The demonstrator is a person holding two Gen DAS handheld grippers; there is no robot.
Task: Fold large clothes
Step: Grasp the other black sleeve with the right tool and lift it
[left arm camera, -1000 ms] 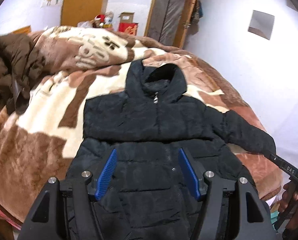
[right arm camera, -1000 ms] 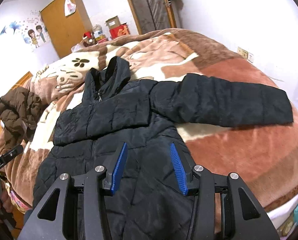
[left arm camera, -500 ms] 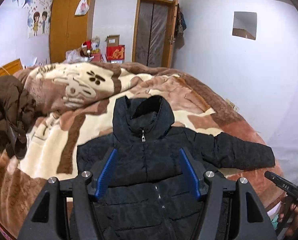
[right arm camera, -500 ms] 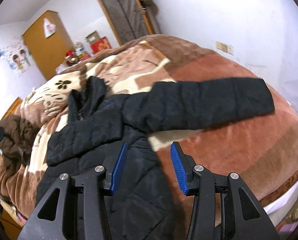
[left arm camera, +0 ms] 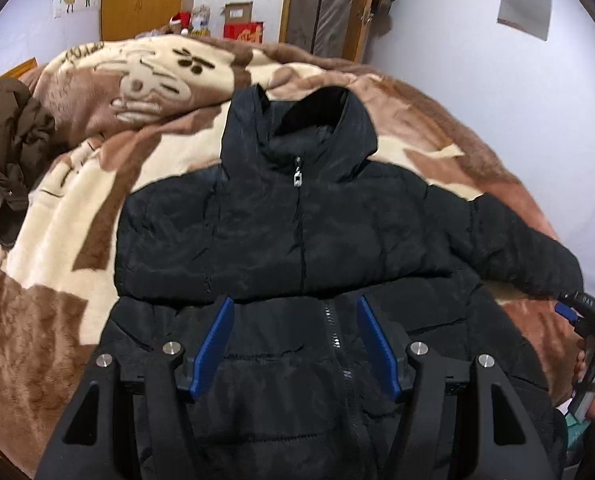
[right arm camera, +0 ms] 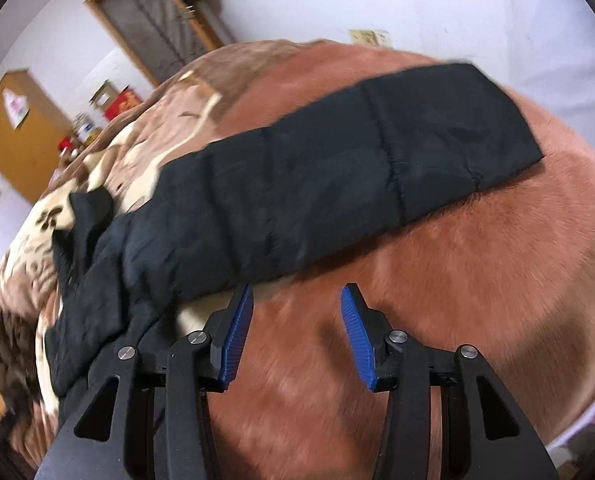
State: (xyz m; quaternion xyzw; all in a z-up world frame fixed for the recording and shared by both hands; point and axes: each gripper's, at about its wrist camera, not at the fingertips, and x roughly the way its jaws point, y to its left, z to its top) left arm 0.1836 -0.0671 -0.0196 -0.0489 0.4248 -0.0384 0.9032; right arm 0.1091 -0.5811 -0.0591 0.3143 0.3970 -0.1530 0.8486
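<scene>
The right gripper [right arm camera: 295, 334], jaws apart and empty like the left gripper [left arm camera: 293, 346], has swung toward the sleeve [right arm camera: 337, 168] outstretched from the jacket [left arm camera: 297, 240] on the bed [right arm camera: 477, 300], likely the next fold.

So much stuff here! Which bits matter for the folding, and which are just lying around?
For the job:
black jacket
its outstretched sleeve
left gripper, open
right gripper, open

Just there:
brown coat
plush blanket
wardrobe
red box

Bed w/ brown blanket [left arm camera: 97, 216]: 1 black jacket [left arm camera: 297, 232], 1 brown coat [left arm camera: 9, 128].
</scene>
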